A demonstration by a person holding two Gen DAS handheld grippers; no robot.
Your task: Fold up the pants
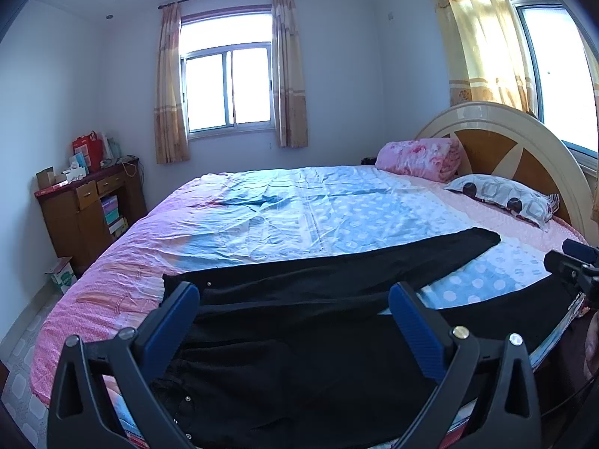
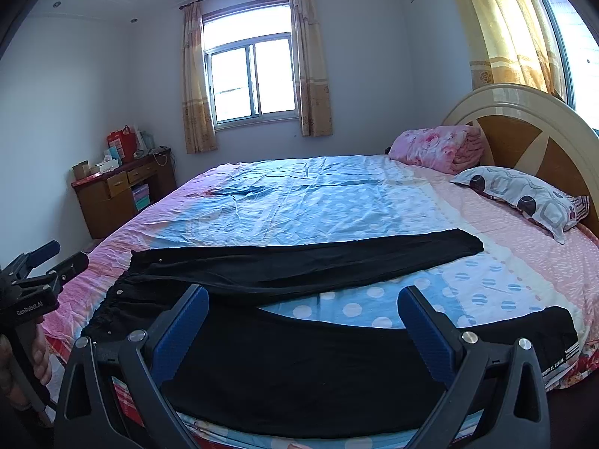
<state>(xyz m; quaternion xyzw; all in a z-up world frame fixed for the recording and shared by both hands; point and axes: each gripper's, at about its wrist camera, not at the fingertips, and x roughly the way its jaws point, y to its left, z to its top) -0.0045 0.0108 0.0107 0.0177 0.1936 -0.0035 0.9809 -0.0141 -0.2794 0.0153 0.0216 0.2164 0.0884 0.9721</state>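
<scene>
Black pants (image 1: 299, 292) lie spread flat on the near side of the bed (image 1: 292, 205), waist to the left, both legs running right. The far leg and the near leg (image 2: 318, 359) are apart, with sheet showing between them. My left gripper (image 1: 295, 321) is open and empty, held above the waist end of the pants. My right gripper (image 2: 303, 321) is open and empty, held above the near leg. The left gripper also shows at the left edge of the right wrist view (image 2: 48, 262), and the right gripper at the right edge of the left wrist view (image 1: 572, 262).
The bed (image 2: 299, 194) has a blue and pink dotted sheet. A patterned pillow (image 2: 524, 194) and a folded pink blanket (image 2: 438, 149) lie by the headboard (image 2: 543, 131) at the right. A wooden cabinet (image 2: 119, 194) with boxes stands at the far left wall.
</scene>
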